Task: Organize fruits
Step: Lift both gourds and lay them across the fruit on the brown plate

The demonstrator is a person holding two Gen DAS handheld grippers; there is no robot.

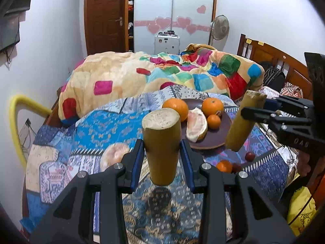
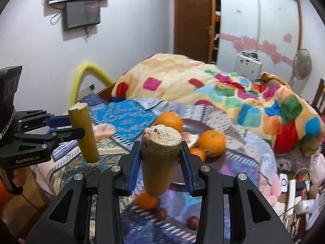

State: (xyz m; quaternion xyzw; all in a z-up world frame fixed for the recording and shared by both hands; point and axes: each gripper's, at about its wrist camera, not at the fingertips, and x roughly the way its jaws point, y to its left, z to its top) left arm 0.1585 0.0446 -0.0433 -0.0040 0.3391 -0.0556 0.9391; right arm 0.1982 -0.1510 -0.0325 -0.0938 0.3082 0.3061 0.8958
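Note:
My left gripper (image 1: 162, 152) is shut on a short yellow sugarcane piece (image 1: 161, 126), held upright above the patterned bed cover. To its right, my right gripper (image 1: 254, 109) is shut on a second, tilted sugarcane piece (image 1: 241, 130). In the right wrist view that piece (image 2: 160, 142) stands between the blue pads of the right gripper (image 2: 161, 158), and the left gripper (image 2: 78, 127) holds its own piece (image 2: 87, 146) at the left. Behind both, a dark plate (image 1: 215, 140) carries two oranges (image 1: 176, 107), a small orange (image 1: 213, 121) and a pomelo wedge (image 1: 196, 126).
A small orange (image 1: 224, 165) and a red fruit (image 1: 249, 156) lie loose on the cover near the plate, with a pink peeled pomelo chunk (image 1: 114, 154) at the left. A colourful blanket (image 1: 162, 75) is heaped behind. The wooden headboard (image 1: 274, 59) is at the right.

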